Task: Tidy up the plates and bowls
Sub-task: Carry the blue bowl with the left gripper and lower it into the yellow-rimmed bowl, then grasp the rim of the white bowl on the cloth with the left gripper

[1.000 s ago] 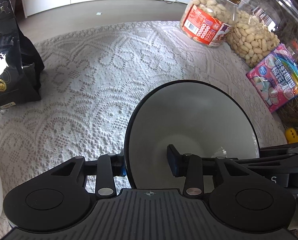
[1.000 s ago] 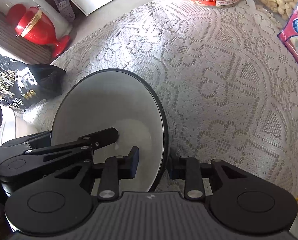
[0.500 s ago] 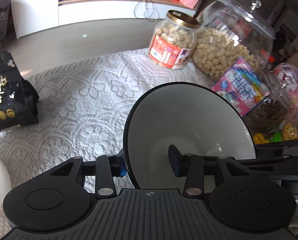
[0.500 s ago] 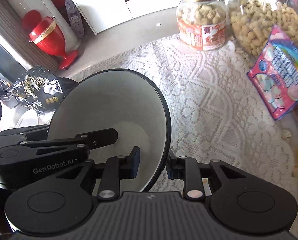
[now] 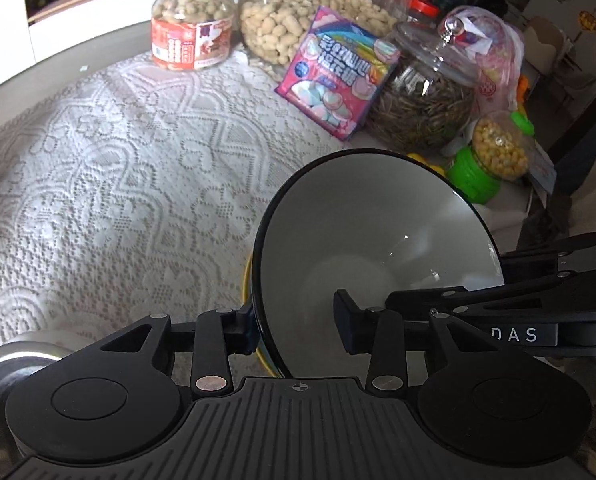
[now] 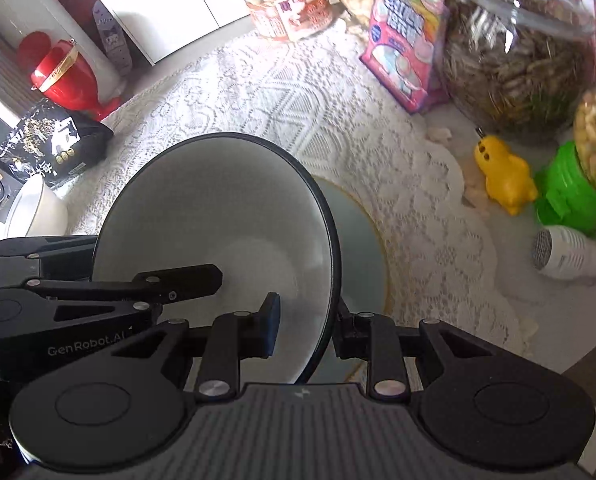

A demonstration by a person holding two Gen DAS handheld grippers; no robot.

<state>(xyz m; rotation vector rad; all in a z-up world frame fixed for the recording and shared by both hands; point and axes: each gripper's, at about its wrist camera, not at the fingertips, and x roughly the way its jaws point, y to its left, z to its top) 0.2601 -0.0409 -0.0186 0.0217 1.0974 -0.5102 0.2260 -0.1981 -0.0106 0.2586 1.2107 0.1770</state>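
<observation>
Both the left tongs and right tongs clamped one bowl over the gold-rimmed plate; stacking seemingly unfinished; a white bowl waited aside.

Bright daylight, motion-blurred fisheye edges

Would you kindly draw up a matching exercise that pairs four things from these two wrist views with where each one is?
Things
1. black-rimmed bowl
2. gold-rimmed plate
3. yellow toy
4. pink candy bag

Places
A. leaning against the glass jar of seeds
B. on the table beside the green-lidded jar
C. gripped at its rim by the left claw and the right claw
D. lying on the lace cloth beneath the bowl

Pairs: 1-C, 2-D, 3-B, 4-A
</observation>
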